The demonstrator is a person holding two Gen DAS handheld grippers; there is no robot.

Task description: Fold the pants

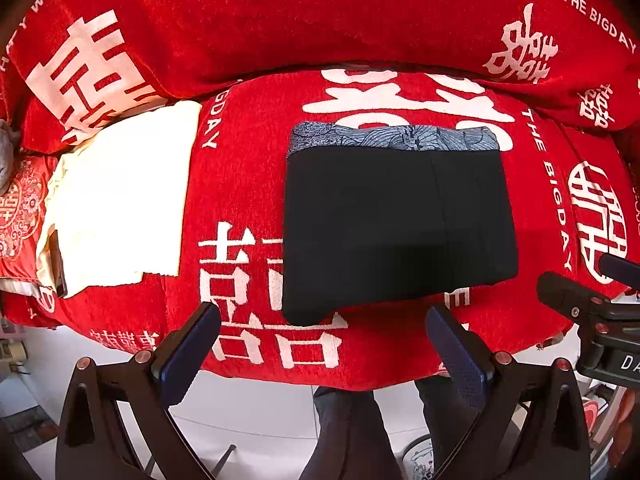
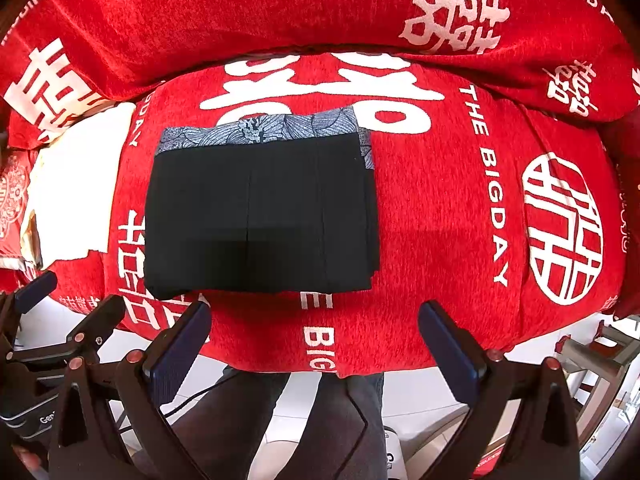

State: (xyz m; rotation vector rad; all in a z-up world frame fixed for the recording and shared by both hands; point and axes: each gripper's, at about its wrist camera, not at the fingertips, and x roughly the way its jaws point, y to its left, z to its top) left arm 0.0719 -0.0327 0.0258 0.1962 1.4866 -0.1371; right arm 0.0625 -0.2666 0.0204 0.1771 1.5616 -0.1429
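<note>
Sofa [image 1: 248, 184] in red cloth with white lettering fills both views, white tile floor [image 1: 248, 412] below its front edge and a cream cloth [image 1: 120, 200] at its left. Pants [image 1: 396, 224] lie folded into a flat black rectangle on the seat, a blue patterned band along the far edge. Left claw [image 1: 324, 344] and right claw [image 2: 314, 340] hang spread and empty just short of them.

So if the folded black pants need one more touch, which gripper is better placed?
Probably left: the black folded pants with the blue patterned waistband lie straight ahead of the open left gripper. They sit left of the open right gripper.
</note>
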